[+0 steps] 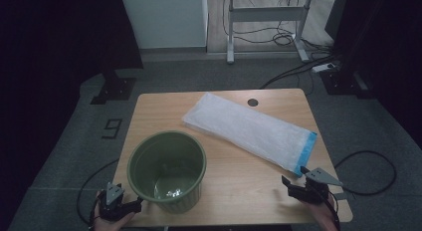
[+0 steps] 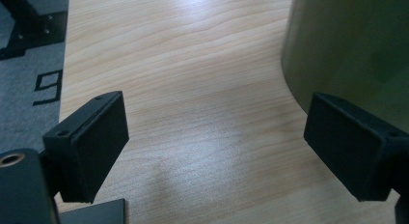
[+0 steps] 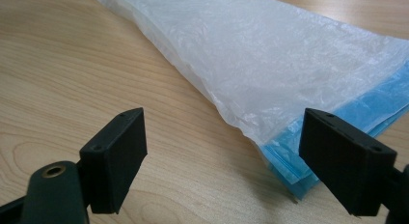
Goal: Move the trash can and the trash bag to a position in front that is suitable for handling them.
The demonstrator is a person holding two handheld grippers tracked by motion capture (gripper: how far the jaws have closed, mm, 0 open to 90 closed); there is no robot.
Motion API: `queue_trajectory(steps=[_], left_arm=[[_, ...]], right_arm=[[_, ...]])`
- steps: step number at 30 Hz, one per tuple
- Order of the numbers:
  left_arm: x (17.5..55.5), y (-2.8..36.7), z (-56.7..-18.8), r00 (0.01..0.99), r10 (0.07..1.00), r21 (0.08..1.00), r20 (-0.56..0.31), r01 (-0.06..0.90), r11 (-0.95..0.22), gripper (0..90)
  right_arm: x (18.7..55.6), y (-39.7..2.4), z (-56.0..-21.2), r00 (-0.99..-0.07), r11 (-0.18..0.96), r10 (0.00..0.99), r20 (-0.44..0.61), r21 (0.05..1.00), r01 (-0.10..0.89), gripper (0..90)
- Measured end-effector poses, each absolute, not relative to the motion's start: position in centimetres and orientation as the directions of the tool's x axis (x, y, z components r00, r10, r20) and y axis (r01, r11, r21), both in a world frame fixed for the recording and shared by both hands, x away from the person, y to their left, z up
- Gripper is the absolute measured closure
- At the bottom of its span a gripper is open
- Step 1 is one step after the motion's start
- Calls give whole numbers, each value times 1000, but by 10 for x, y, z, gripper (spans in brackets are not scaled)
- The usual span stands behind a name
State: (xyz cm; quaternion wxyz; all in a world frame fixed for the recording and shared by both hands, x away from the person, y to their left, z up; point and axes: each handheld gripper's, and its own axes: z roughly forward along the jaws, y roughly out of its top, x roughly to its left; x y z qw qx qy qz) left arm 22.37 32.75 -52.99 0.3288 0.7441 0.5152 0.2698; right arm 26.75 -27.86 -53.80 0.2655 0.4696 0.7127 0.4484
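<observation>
Room: dim, grey carpet underfoot, a white panel and a desk frame with trailing cables standing beyond the bench (image 1: 234, 183), a pale wooden top carrying everything listed. Landmark: the green bin (image 1: 167, 170).

1. Green bin. Sitting upright at the near-left part of the bench, mouth open, something pale glinting at its bottom.
2. Plastic bag (image 1: 249, 131). Lying flat and folded, white with a blue end band, well to the right of the bin and beyond it, the blue end pointing toward the near right edge.
3. Right tongs (image 1: 294, 185). Hovering far right of the bin, just short of the bag's blue end, jaws standing wide apart and holding nothing.
4. Left tongs (image 1: 130, 205). Waiting at the bin's near-left side, just beside its wall, jaws wide apart and empty.

Handling advice, as a judgement: the right tongs are lining up on the bag's blue corner; keeping one jaw low against the wood and sliding under the top layers should be giving a cleaner pinch than pressing down on slippery film.

Hard to make out: the item inside the bin; how many layers the bag is folded into; the bag's far end in the right gripper view, cut off by the frame.
</observation>
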Motion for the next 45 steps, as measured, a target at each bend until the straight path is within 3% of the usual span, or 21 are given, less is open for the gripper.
queue_trajectory(steps=[5,14,19,45], left_arm=[[204,324,-528,353,933,777,68,568,-272,77],[179,298,-511,538,840,836,71,427,-344,78],[189,282,-504,649,759,857,43,367,-363,61],[263,226,-500,755,656,855,19,328,-401,99]], right_arm=[[267,-282,-540,-406,151,913,44,888,435,173],[269,-286,-539,-405,137,913,56,892,432,177],[271,-285,-539,-408,145,912,47,892,427,179],[263,-282,-537,-413,138,910,43,907,398,185]])
